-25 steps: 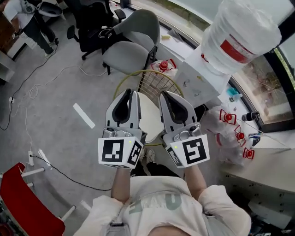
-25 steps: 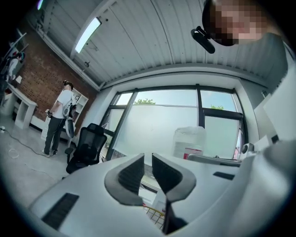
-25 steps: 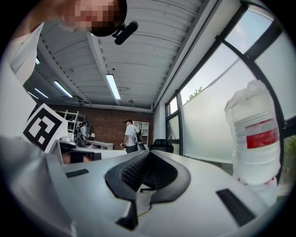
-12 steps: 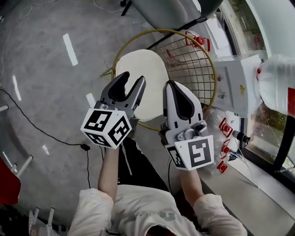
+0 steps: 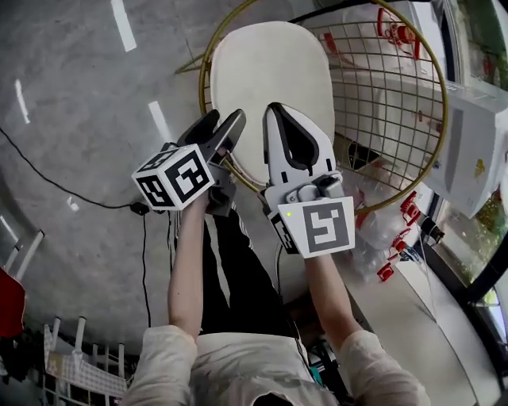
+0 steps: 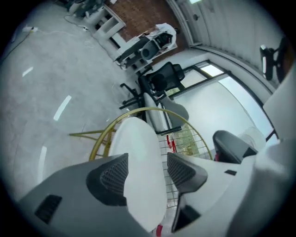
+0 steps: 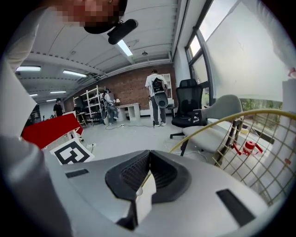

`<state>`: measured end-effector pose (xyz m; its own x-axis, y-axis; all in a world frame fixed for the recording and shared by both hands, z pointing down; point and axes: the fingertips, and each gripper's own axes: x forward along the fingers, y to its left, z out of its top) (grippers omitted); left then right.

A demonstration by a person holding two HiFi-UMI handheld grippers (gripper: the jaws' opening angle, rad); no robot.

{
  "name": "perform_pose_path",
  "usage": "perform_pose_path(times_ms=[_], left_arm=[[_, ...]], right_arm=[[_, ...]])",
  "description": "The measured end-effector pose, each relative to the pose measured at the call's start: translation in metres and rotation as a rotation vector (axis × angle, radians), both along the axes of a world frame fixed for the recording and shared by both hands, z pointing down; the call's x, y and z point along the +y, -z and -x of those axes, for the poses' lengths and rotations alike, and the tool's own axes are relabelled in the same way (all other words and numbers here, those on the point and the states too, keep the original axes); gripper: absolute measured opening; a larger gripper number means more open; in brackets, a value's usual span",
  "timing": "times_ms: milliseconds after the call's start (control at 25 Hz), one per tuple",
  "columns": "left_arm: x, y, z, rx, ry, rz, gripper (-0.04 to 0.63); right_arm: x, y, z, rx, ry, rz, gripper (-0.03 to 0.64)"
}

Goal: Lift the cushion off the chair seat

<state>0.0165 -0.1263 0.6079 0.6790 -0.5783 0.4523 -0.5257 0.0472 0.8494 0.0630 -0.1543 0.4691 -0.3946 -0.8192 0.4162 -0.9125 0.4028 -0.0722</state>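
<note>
The cushion (image 5: 270, 75) is plain cream, the chair (image 5: 381, 87) a gold wire grid, the floor (image 5: 71, 143) mottled grey marked with short white strips (image 5: 123, 24).

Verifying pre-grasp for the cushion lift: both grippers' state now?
Left gripper: jaws opening, gripping nothing; cushion lies beyond them.
Right gripper: jaws shut, empty.

The head view looks steeply down from above, each gripper view looks closely along its own fingers (image 6: 111, 178), and all three share the wire chair (image 5: 373, 87) just beyond the fingertips.
</note>
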Motion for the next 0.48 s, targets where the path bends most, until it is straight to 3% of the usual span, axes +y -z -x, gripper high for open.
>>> perform_pose_path(times_ms=[200,480], left_arm=[[0.030,-0.062,0.016,0.011,0.048,0.149,0.255],[0.042,-0.093,0.004,0.054,0.016,0.190,0.255]], right_arm=[[0.012,-0.047,0.012,-0.003,0.025,0.077,0.017],[0.028,-0.074,0.029,-0.010,0.065,0.122,0.017]])
